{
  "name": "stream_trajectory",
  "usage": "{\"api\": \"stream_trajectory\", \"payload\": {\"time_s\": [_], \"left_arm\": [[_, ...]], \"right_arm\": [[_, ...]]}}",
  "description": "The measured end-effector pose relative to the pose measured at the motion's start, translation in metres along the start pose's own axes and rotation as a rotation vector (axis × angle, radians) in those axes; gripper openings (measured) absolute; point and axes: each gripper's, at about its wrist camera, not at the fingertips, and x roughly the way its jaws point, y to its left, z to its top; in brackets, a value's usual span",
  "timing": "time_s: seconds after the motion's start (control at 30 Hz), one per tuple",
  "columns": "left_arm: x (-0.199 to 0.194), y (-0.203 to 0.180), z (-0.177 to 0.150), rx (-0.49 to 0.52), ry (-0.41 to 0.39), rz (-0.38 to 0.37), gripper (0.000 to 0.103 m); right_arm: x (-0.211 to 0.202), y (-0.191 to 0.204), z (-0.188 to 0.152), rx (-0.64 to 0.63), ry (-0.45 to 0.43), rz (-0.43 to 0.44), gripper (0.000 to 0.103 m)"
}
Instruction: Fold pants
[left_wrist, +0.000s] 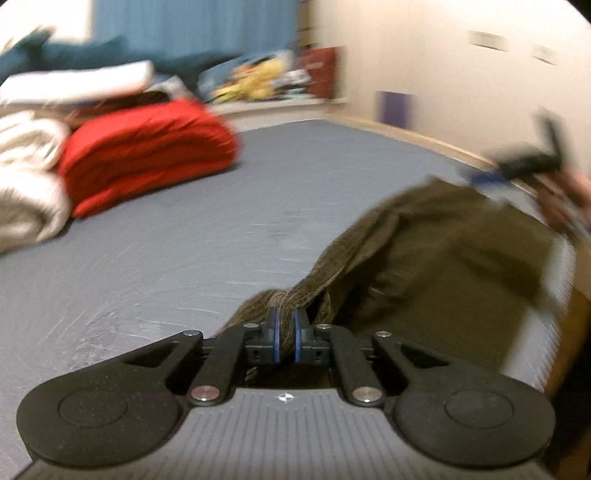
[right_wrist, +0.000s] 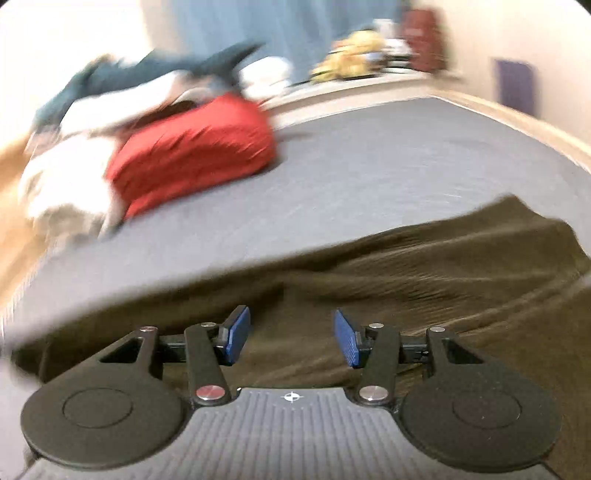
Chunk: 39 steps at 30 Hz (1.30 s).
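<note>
The olive-brown corduroy pants (left_wrist: 436, 254) lie on a grey bed sheet (left_wrist: 221, 206). My left gripper (left_wrist: 287, 321) is shut on a bunched edge of the pants, and the fabric stretches from its pads toward the right. The right gripper (left_wrist: 532, 162) shows blurred at the far right, at the pants' far end. In the right wrist view my right gripper (right_wrist: 291, 328) is open and empty, its blue pads (right_wrist: 238, 332) just above the spread pants (right_wrist: 424, 273). Both views are motion-blurred.
A red folded blanket (left_wrist: 147, 155) and cream bedding (left_wrist: 26, 184) lie at the left of the bed. Teal and white fabric (right_wrist: 147, 81) is piled behind. A shelf with colourful items (left_wrist: 266, 81) runs along the back wall. The bed's right edge (left_wrist: 561, 288) is near the pants.
</note>
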Motion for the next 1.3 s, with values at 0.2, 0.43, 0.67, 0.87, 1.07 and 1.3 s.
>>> {"api": "stream_trajectory", "payload": {"time_s": [0.2, 0.43, 0.67, 0.87, 1.07, 1.3], "left_arm": [[0.013, -0.025, -0.066, 0.079, 0.223, -0.078, 0.008], [0.015, -0.021, -0.040, -0.040, 0.079, -0.125, 0.029], [0.057, -0.068, -0.044, 0.177, 0.205, -0.203, 0.035], [0.075, -0.087, -0.067, 0.315, 0.299, -0.180, 0.066], [0.081, -0.082, -0.070, 0.334, 0.312, -0.135, 0.037], [0.084, -0.075, -0.068, 0.327, 0.327, -0.170, 0.020]], "right_arm": [[-0.001, -0.110, 0.019, 0.302, -0.069, -0.070, 0.055], [0.028, -0.155, -0.002, 0.470, -0.003, -0.084, 0.056], [0.048, -0.136, 0.006, 0.398, -0.021, -0.008, 0.056], [0.067, -0.121, 0.014, 0.372, -0.015, 0.016, 0.055], [0.100, -0.114, 0.016, 0.438, 0.012, 0.029, 0.055], [0.145, -0.097, 0.021, 0.424, 0.083, 0.044, 0.054]]}}
